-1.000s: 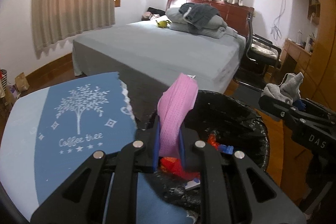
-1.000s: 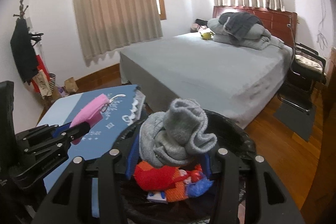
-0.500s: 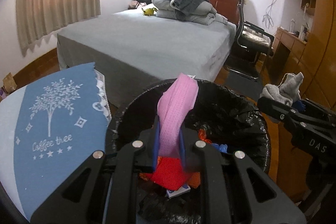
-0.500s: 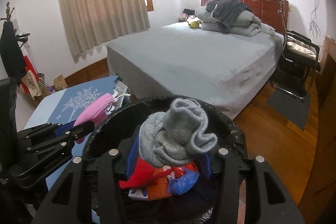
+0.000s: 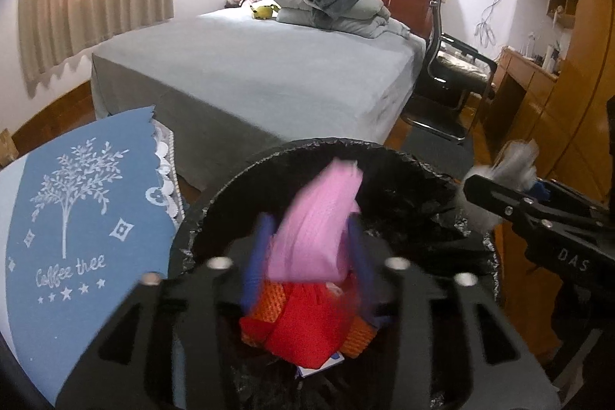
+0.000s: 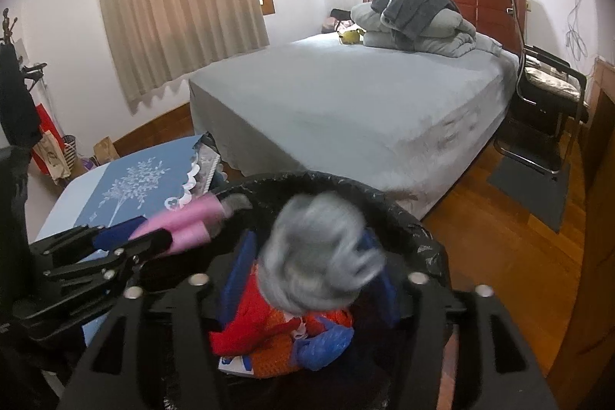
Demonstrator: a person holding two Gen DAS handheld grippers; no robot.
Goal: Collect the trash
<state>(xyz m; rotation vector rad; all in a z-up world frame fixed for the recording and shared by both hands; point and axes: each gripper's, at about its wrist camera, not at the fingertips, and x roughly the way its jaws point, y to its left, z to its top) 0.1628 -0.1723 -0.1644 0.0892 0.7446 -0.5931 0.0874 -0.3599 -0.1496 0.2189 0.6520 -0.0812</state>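
Observation:
A black-lined trash bin (image 5: 330,148) (image 6: 407,218) holds red, orange and blue trash (image 5: 303,325) (image 6: 284,337). My left gripper (image 5: 307,241) is over the bin. Its blue pads stand spread, and the pink cloth (image 5: 317,218) between them is blurred. It also shows in the right wrist view (image 6: 180,229). My right gripper (image 6: 315,256) is over the bin too, its blue pads apart, with a blurred grey sock (image 6: 319,256) between them. From the left wrist view the sock (image 5: 507,164) sits at the right gripper's tip.
A table with a blue "Coffee tree" cloth (image 5: 77,218) (image 6: 134,183) stands left of the bin. A grey bed (image 5: 269,72) lies beyond. A black chair (image 5: 446,79), wooden cabinets (image 5: 557,95) and wood floor (image 6: 499,237) are to the right.
Both grippers moved right, farther over the bin. Their jaws have spread, and the pink cloth and grey sock now blur, slipping loose between the pads.

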